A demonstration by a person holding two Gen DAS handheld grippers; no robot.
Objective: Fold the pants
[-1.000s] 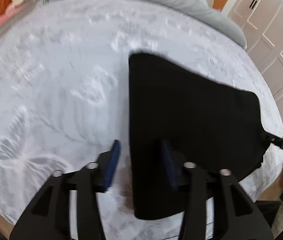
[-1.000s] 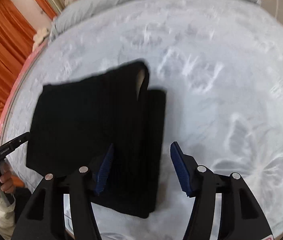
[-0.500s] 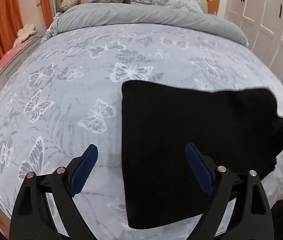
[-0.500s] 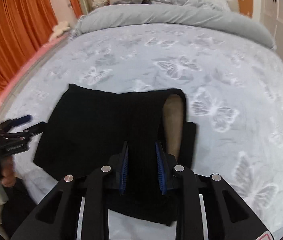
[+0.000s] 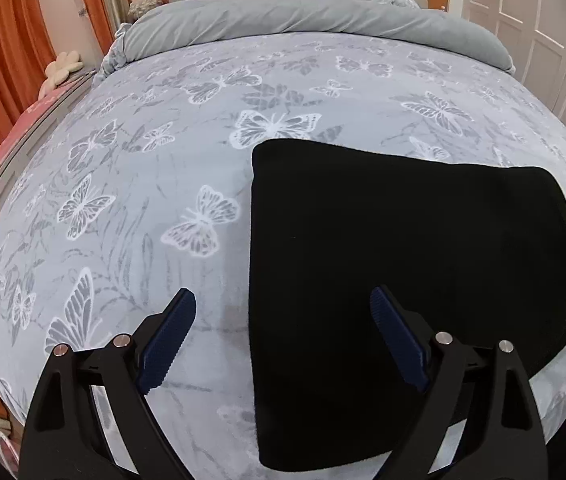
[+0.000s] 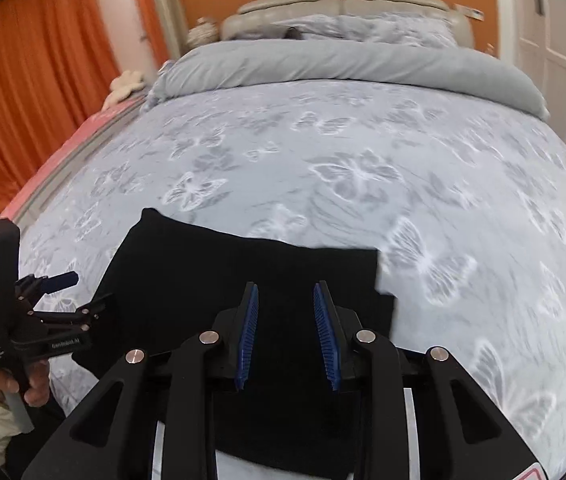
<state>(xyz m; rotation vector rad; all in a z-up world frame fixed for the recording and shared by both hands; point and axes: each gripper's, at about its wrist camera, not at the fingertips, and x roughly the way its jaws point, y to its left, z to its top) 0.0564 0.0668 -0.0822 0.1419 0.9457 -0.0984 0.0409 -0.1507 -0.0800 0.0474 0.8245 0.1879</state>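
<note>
Black pants (image 5: 403,260) lie folded into a flat block on the butterfly-print bed cover (image 5: 123,160), near its front edge. My left gripper (image 5: 282,295) hovers wide open over the block's left edge, one finger over the cover and one over the cloth. It also shows at the left of the right wrist view, left gripper (image 6: 85,292), held by a hand (image 6: 31,384). My right gripper (image 6: 286,286) hangs just above the pants (image 6: 203,280) near their right end. Its jaws stand narrow and are opening. The cloth lies flat below them, not pinched.
A rolled grey duvet (image 5: 303,20) and pillows lie across the head of the bed. White wardrobe doors (image 5: 543,20) stand to the right, and orange curtains (image 6: 23,80) hang on the left. The bed's front edge drops off just below the pants.
The left jaws spread from half open to wide. The right jaws closed to a narrow gap over the pants, then lifted a little. The pale lining flap at the pants' right end no longer shows.
</note>
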